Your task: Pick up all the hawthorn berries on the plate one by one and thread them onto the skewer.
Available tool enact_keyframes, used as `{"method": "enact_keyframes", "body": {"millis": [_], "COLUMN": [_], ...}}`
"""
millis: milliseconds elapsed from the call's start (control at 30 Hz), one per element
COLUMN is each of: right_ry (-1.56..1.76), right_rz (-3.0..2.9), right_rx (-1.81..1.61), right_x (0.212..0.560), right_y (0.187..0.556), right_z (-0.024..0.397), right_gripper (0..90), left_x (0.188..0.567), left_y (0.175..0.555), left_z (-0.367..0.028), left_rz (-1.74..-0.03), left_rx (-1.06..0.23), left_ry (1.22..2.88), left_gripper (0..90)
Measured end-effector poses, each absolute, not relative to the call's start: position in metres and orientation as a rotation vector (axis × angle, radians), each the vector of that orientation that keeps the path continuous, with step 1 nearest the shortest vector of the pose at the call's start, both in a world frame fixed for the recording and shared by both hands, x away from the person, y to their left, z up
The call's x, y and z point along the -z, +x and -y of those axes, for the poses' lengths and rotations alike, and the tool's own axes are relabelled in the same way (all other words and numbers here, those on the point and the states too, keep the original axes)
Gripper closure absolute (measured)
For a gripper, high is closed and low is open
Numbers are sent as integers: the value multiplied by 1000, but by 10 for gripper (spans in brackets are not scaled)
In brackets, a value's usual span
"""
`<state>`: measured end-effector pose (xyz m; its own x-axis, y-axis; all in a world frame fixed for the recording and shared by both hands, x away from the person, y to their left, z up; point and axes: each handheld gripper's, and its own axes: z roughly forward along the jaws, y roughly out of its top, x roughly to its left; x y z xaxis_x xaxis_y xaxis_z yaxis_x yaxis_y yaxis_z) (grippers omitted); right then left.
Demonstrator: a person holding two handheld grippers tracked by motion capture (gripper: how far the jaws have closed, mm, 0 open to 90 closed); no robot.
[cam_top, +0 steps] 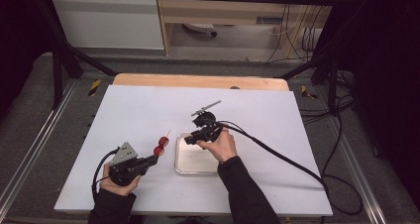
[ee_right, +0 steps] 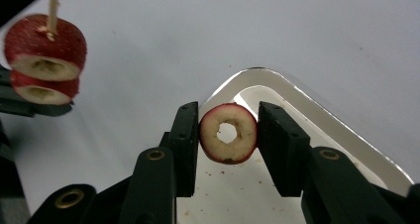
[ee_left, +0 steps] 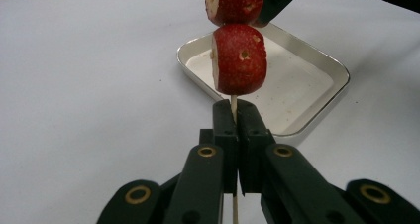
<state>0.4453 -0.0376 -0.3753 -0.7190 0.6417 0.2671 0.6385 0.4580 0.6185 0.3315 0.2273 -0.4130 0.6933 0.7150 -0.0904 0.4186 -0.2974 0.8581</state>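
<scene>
Now, skewer (ee_left: 233,110): clenched between the left gripper (ee_left: 233,117) jaws, near left of the tray (cam_top: 179,160); two fruit pieces (ee_left: 239,58) already on it.
Ring (ee_right: 228,133): red fruit slice grasped by the right gripper (ee_right: 228,135), over the tray.
Risk: hole may miss the thin tip, because both hands float freely.
Risk: hard squeeze may crack the ring.
</scene>
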Motion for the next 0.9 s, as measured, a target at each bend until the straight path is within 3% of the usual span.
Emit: {"method": "enact_keyframes", "body": {"millis": [467, 900], "right_ry": [1356, 1447], "right_rz": [-2188, -1697], "right_rx": [-1878, -2219], "right_x": [394, 419], "right_y": [399, 384], "right_z": [72, 66], "right_gripper": [617, 617], "left_x": [411, 410], "left_y": [324, 317], "left_z": [-216, -206], "left_rz": [-868, -892], "left_rx": [-392, -389], "left_ry": [1928, 1896], "left_gripper": [883, 883]}}
